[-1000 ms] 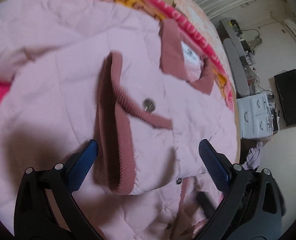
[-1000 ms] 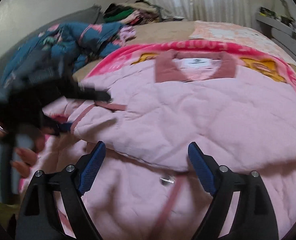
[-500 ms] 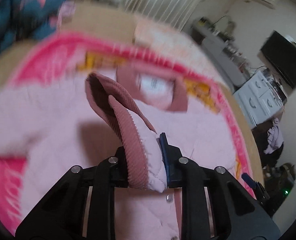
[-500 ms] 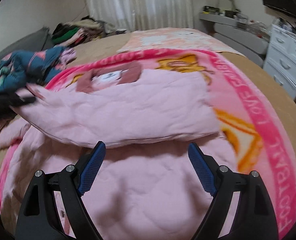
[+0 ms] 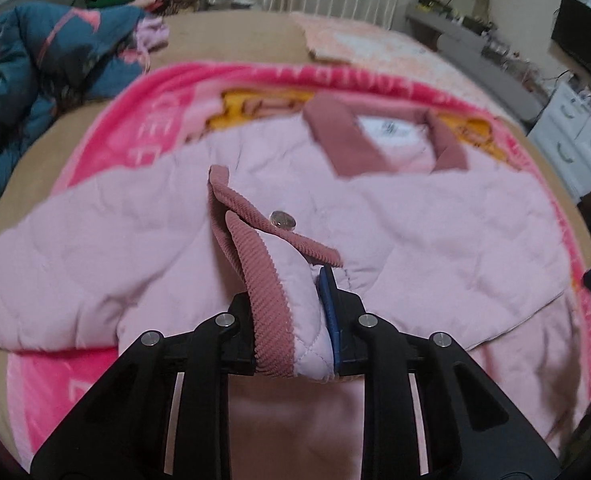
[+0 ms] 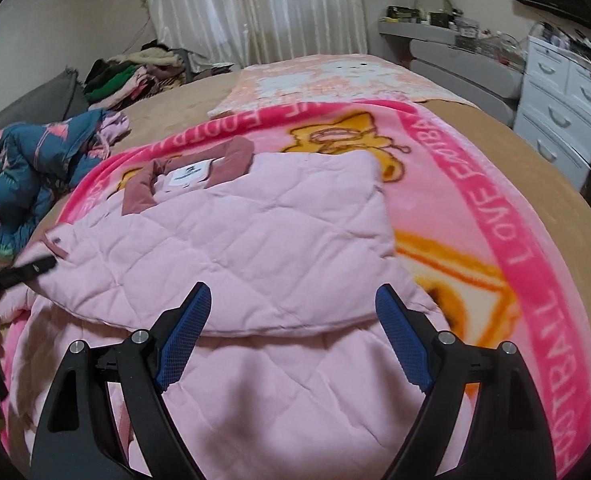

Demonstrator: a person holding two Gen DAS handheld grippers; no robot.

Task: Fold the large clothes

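A pale pink quilted jacket [image 5: 435, 216] with a dusty-rose corduroy collar [image 5: 339, 136] lies spread on the bed; it also shows in the right wrist view [image 6: 255, 232]. My left gripper [image 5: 291, 320] is shut on the sleeve's corduroy cuff [image 5: 263, 272], which has a metal snap [image 5: 282, 220], and holds it lifted over the jacket's middle. My right gripper [image 6: 291, 340] is open and empty, hovering above the jacket's lower half, near the folded sleeve's edge. The left gripper [image 6: 15, 276] appears at the left edge of the right wrist view.
A bright pink printed blanket [image 6: 515, 240] lies under the jacket on a tan bed [image 6: 535, 140]. A blue patterned garment [image 5: 35, 80] is heaped at the left, more clothes [image 6: 135, 76] behind it. White drawers [image 6: 563, 108] and a grey shelf [image 6: 455, 48] stand at the right.
My left gripper closed on the sleeve cuff and lifted it toward the jacket's middle. The right gripper swung right and stayed open.
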